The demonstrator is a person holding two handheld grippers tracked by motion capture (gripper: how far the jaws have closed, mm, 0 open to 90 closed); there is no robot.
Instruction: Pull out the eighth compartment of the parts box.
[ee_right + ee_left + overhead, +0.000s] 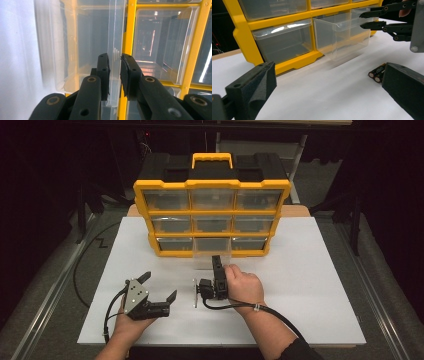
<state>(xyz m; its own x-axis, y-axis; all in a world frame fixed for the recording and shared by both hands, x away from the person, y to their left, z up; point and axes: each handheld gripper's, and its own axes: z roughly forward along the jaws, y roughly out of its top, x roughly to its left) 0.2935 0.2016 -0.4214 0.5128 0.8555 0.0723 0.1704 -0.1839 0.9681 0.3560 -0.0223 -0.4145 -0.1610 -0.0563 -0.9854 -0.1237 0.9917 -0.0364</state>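
- Big white rectangular tabletop board (310,285) – everything sits on it, w/ dark floor around.
- Yellow-framed plastic organizer cabinet w/ black top and yellow carry handle (212,185) stands upright at the far middle of the board, front facing the person. 3 rows x 3 clear drawers.
- Clear plastic drawer from the bottom row, middle slot (212,254) is the one in play: pulled partway out of the cabinet, back end still inside the slot as far as I can tell. Its long axis runs front-to-back, open top up, front wall pointing toward the person. In the left gripper view the drawer (342,35) sticks out well past its neighbours and hangs just above the board. Looks empty, tho the walls are see-through so hard to be sure.
- Right gripper (217,262), black, in the person's right hand (243,285), rolled on its side, pointing at the cabinet. Jaws clenched on the drawer's front lip – in the right gripper view the pads (103,72) sit on both sides of the thin clear wall, pretty much pinching it.
- Left gripper (160,287), black w/ grey three-cornered plate, rests low near the front left of the board, well apart from the cabinet. Jaws spread wide, nothing between them.
- Two small black AA-type batteries (377,72) lying side by side on the board near the left gripper's jaw, ends toward that camera.
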